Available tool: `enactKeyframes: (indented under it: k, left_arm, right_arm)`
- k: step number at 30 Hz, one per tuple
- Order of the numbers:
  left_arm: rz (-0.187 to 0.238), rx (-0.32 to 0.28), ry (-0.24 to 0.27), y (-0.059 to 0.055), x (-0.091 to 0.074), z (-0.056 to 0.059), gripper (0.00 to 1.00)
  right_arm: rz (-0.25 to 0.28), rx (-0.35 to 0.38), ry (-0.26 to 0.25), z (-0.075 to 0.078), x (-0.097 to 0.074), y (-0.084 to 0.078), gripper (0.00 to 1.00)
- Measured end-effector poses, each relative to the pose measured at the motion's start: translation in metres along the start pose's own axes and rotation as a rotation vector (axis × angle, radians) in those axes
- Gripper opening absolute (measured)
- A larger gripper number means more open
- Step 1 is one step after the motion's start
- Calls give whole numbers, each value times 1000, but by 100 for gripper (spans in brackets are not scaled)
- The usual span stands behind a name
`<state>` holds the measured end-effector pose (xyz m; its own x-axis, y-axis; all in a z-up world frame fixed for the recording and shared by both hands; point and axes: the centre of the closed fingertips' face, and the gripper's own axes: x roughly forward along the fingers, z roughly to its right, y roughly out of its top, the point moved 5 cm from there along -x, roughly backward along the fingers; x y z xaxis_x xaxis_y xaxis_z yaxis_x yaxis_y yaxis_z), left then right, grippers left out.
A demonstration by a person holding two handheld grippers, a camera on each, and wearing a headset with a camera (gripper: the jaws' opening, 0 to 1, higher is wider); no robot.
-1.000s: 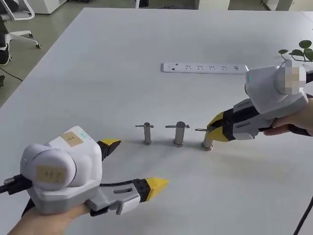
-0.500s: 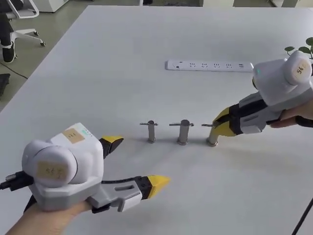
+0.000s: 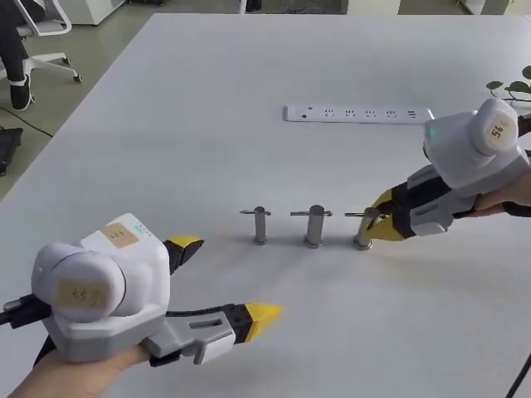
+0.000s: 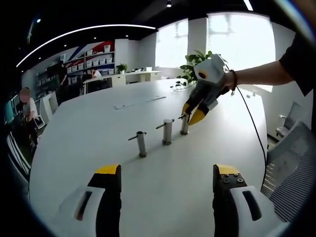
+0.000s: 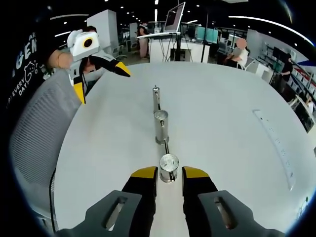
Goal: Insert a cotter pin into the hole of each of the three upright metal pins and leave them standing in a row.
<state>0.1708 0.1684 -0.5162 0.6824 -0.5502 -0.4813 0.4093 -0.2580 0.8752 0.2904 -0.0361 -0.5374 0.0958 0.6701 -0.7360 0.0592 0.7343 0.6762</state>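
1. The right gripper [image 5: 170,173] sits at the bottom centre of its own view. Its black, yellow-tipped jaws are drawn narrow on either side of the nearest metal pin [image 5: 169,168], a short, upright, silver cylinder. I cannot tell whether they actually pinch it.
2. In the head view this pin stands at the right end of a row of three. A thin wire cotter pin [image 3: 355,215] sticks out of its top toward the left of the frame.
3. The middle metal pin [image 3: 314,225] and the far metal pin [image 3: 260,225] stand in line to its left. Each has a wire cotter pin through its head, and all three stand on the white table [image 3: 207,124].
4. The left gripper [image 3: 224,278], in the lower left of the head view, has its jaws spread wide with nothing between them. It is well apart from the row.
5. A long white power strip [image 3: 358,114] lies beyond the row in the upper right. Green plant leaves [image 3: 516,85] show at the right edge.
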Motion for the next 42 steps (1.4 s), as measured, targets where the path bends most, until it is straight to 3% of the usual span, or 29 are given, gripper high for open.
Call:
enactKeyframes:
  k: [5, 9, 13, 16, 21, 23, 24, 28, 30, 32, 34, 35, 42]
  left_arm:
    - [-6, -11, 10, -2, -2, -2, 76]
    - [4, -38, 22, 1, -4, -6, 75]
    - [15, -45, 32, 6, -5, -9, 74]
    - [7, -38, 38, 10, -5, -10, 74]
    - [9, -60, 60, 16, -3, -16, 71]
    - [13, -63, 69, 20, 0, -17, 70]
    - [7, -60, 76, 22, 3, -18, 70]
    - [-26, -56, 98, 24, 9, -19, 69]
    - [-18, -77, 94, 26, 11, -16, 69]
    - [-20, -84, 90, 27, 12, -14, 69]
    - [-16, -87, 91, 29, 13, -15, 69]
    - [-15, -90, 89, 29, 13, -14, 69]
    - [-27, -102, 87, 32, 16, -14, 69]
  right_arm:
    - [46, 71, -33, 2, -7, 5, 23]
    - [102, 193, -65, 0, -16, 10, 29]
    - [105, 302, -122, -3, -22, 10, 38]
    - [119, 318, -145, -9, -27, 11, 42]
    - [163, 405, -223, -21, -33, 19, 44]
    - [153, 391, -223, -29, -33, 22, 46]
    - [144, 412, -259, -30, -33, 22, 47]
    - [142, 441, -295, -39, -30, 22, 50]
    - [196, 495, -317, -43, -30, 24, 51]
    - [194, 551, -351, -45, -30, 22, 50]
    - [185, 529, -363, -48, -30, 22, 49]
    - [190, 545, -391, -48, -31, 22, 50]
    - [219, 588, -427, -61, -34, 24, 57]
